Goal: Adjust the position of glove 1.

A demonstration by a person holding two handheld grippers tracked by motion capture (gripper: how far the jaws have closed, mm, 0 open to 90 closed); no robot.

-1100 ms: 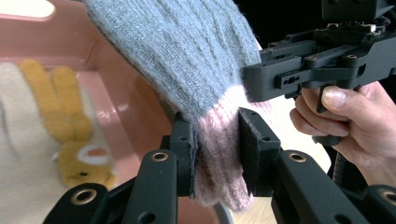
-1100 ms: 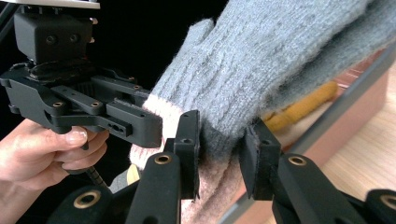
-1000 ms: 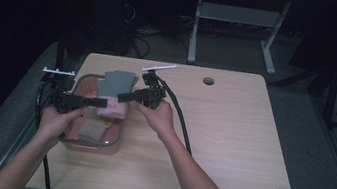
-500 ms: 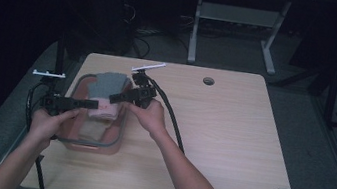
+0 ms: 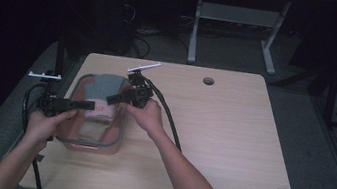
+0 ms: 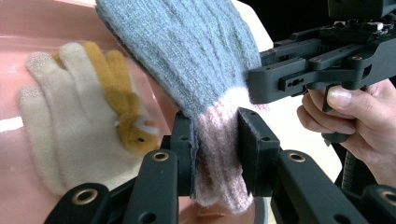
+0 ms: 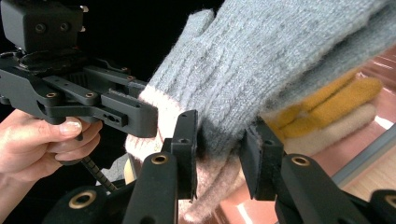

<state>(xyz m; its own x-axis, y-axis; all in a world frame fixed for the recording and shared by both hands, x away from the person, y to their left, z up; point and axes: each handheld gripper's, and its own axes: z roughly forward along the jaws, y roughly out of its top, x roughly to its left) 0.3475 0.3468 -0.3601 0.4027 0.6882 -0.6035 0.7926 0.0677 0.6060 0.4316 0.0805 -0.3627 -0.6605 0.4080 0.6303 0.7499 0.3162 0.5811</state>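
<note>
A grey knit glove [image 5: 103, 85] with a pink cuff hangs over a pink bin [image 5: 119, 135] at the table's left. My left gripper [image 5: 92, 106] comes in from the left and is shut on the pink cuff [image 6: 218, 140]. My right gripper [image 5: 110, 99] comes from the right and is shut on the same glove [image 7: 261, 60] where grey meets pink. The two sets of jaws sit close together, with the right gripper [image 6: 256, 86] just beyond the left one [image 7: 145, 113]. A cream and mustard glove [image 6: 60, 126] lies flat in the bin under the grey one.
The bin has a grey wire rim [image 5: 69, 139] and stands near the table's left edge. A round cable hole [image 5: 208, 81] is at the table's far middle. A white strip [image 5: 144, 66] sticks up behind the right gripper. Black cables trail off both grippers.
Both grippers have shifted left and a little toward the person, carrying the grey glove with them over the bin. Both stay shut on it.
</note>
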